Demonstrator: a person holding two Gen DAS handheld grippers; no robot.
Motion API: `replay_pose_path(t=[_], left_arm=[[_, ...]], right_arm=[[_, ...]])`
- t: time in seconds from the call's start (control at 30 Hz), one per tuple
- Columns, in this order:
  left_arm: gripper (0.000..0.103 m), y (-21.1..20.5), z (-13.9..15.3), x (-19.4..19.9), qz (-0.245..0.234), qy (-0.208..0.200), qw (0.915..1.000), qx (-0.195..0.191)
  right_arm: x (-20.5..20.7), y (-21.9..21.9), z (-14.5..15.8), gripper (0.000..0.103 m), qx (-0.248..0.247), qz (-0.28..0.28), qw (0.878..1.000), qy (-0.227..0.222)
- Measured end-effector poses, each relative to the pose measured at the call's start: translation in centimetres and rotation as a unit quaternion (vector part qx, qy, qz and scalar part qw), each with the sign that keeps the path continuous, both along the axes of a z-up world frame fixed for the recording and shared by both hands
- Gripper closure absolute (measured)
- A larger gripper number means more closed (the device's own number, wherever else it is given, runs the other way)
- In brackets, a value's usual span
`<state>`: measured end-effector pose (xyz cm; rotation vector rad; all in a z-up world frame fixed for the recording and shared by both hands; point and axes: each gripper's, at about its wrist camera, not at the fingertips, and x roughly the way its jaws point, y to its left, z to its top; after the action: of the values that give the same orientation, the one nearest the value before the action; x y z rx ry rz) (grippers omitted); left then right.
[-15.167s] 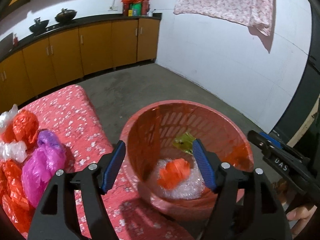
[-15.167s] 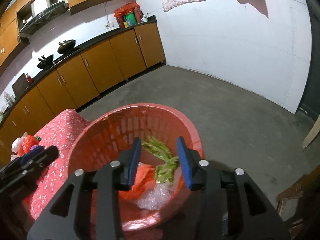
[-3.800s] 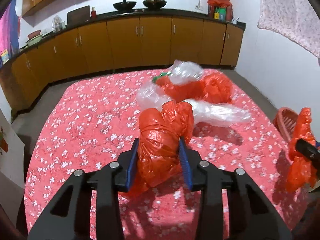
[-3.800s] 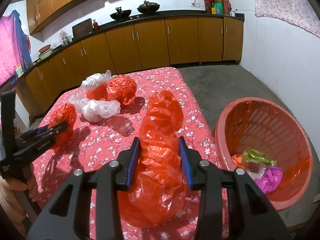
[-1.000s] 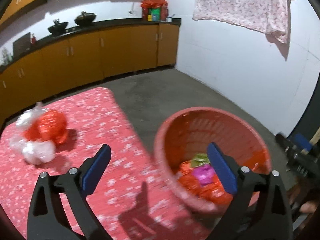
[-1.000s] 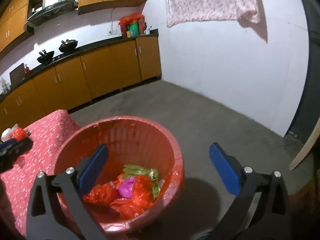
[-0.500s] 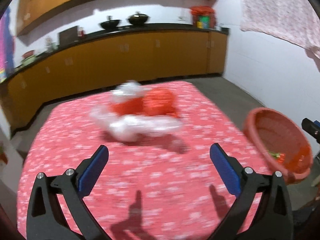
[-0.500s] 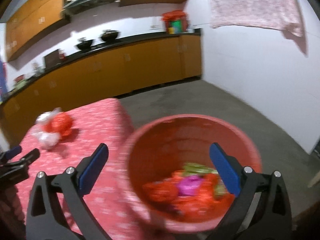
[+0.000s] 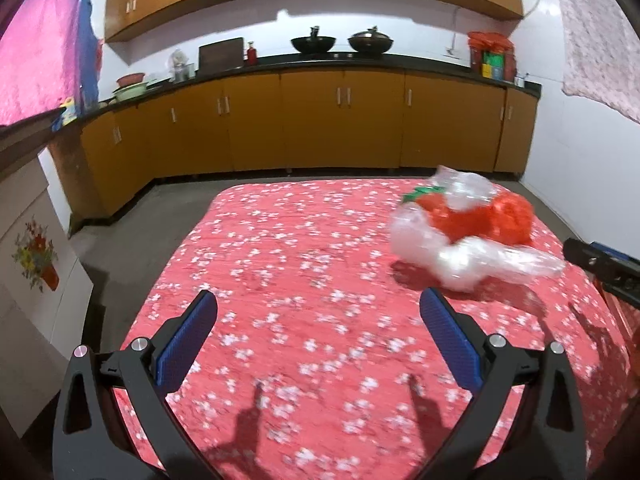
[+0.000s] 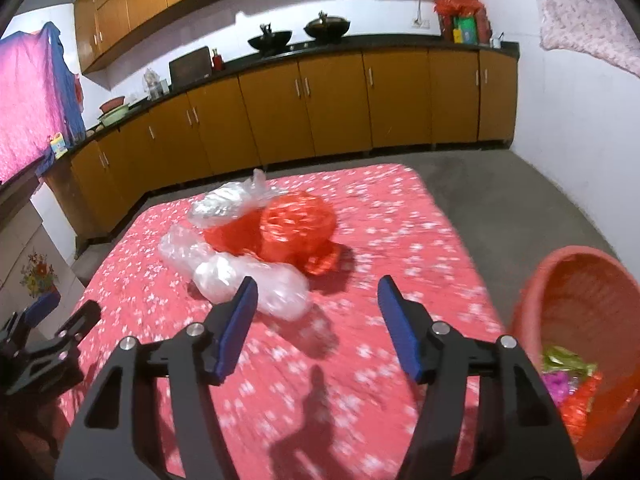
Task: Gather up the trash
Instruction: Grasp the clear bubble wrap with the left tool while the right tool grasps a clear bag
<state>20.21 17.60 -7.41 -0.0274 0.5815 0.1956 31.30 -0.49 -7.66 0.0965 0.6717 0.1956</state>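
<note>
I find several bags already in the red basket [image 10: 576,280] at right. A cluster of clear plastic bags [image 10: 244,276] and red plastic bags [image 10: 296,224] remains on the desk [image 10: 400,216]. My left hand-held gripper [image 9: 318,314] gapes wide, empty. My right hand-held gripper [image 10: 314,300], just narrowing, is empty too.

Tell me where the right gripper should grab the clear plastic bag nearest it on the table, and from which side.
Take the clear plastic bag across its fat near end, coming down from above and from the near side. It lies as a long crumpled roll with that end closest to the right gripper, whose empty jaws have just been closing. The red bag crowds its far side.
</note>
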Motion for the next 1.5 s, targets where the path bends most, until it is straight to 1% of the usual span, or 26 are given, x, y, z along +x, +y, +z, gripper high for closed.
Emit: replay_pose_path(t=[0.1, 0.2, 0.23, 0.27, 0.33, 0.4, 0.5, 0.63, 0.73, 0.8, 0.93, 1.07, 1.13, 1.2, 1.23, 1.27, 1.33, 1.37, 1.43, 1.47, 1.5], left_arm=[[0.003, 0.5, -0.2, 0.7, 0.001, -0.001, 1.0000, -0.006], [0.003, 0.5, -0.1, 1.2, -0.002, -0.005, 0.9999, -0.011], [0.003, 0.4, 0.0, 1.4, -0.004, -0.007, 0.9999, -0.013], [0.003, 0.1, 0.1, 1.4, -0.005, -0.010, 0.9998, -0.014], [0.003, -0.3, 0.6, 1.8, -0.012, -0.016, 0.9996, -0.020], [0.003, -0.9, 1.0, 2.2, -0.019, -0.022, 0.9993, -0.023], [0.003, -2.1, 1.5, 3.1, -0.033, -0.030, 0.9988, -0.021], [0.003, -4.2, 2.2, 4.3, -0.054, -0.037, 0.9976, -0.022], [0.003, -5.8, 2.4, 5.3, -0.068, -0.036, 0.9968, -0.018], [0.003, -7.0, 2.4, 6.3, -0.076, -0.032, 0.9965, -0.014], [0.003, -9.1, 2.4, 8.1, -0.088, -0.028, 0.9957, -0.008], [0.003, -10.2, 2.0, 10.0, -0.088, -0.015, 0.9960, -0.004], [0.004, -10.2, 1.7, 11.2, -0.080, -0.001, 0.9967, -0.013], [0.008, -9.9, 1.5, 12.0, -0.081, 0.010, 0.9963, -0.027], [0.008, -9.8, 1.3, 12.6, -0.080, 0.017, 0.9961, -0.032], [0.011, -9.7, 1.2, 12.9, -0.079, 0.020, 0.9961, -0.033], [0.022, -9.7, 0.8, 13.8, -0.082, 0.034, 0.9955, -0.032], [0.024, -9.8, 0.6, 13.9, -0.083, 0.039, 0.9952, -0.032], [0.035, -9.8, 0.1, 14.2, -0.087, 0.053, 0.9942, -0.034], [0.039, -9.7, 0.0, 14.1, -0.088, 0.056, 0.9939, -0.036], [0.048, -9.6, -0.2, 14.1, -0.090, 0.059, 0.9934, -0.040]], right_arm=[[1.6, 0.8, -1.1, 0.048, 0.004, 0.000, 1.000, 0.025], [2.9, 1.0, -2.1, 0.057, 0.013, 0.002, 0.999, 0.053], [3.0, 1.1, -2.4, 0.066, 0.015, 0.005, 0.998, 0.058], [3.2, 1.3, -2.8, 0.080, 0.019, 0.012, 0.998, 0.064], [3.1, 1.5, -3.1, 0.091, 0.018, 0.029, 0.997, 0.069], [2.4, 1.5, -3.1, 0.096, 0.013, 0.040, 0.997, 0.063], [1.2, 0.9, -3.1, 0.098, 0.008, 0.047, 0.997, 0.053], [-0.4, -1.3, -2.8, 0.098, 0.008, 0.042, 0.998, 0.044], [-1.8, -3.7, -2.5, 0.098, -0.005, 0.022, 0.999, 0.032], [-2.5, -5.7, -2.4, 0.098, -0.014, -0.002, 0.999, 0.029], [-2.8, -8.9, -2.3, 0.098, -0.004, -0.031, 0.999, 0.031], [-3.0, -10.1, -2.4, 0.098, -0.004, -0.035, 0.999, 0.034], [-3.1, -10.0, -2.5, 0.098, -0.008, -0.033, 0.999, 0.034], [-3.1, -9.9, -2.6, 0.098, -0.012, -0.031, 0.999, 0.034], [-3.1, -10.0, -2.6, 0.098, -0.009, -0.030, 0.999, 0.036], [-3.2, -10.1, -2.7, 0.098, -0.007, -0.030, 0.999, 0.036], [-3.0, -10.2, -2.7, 0.098, -0.005, -0.030, 0.999, 0.036], [-3.0, -10.2, -2.7, 0.098, -0.005, -0.029, 0.999, 0.036], [-2.9, -10.1, -2.7, 0.098, -0.004, -0.026, 0.999, 0.036], [-3.0, -10.1, -2.7, 0.098, -0.004, -0.025, 0.999, 0.036], [-3.0, -10.1, -2.7, 0.098, -0.004, -0.024, 0.999, 0.036]])
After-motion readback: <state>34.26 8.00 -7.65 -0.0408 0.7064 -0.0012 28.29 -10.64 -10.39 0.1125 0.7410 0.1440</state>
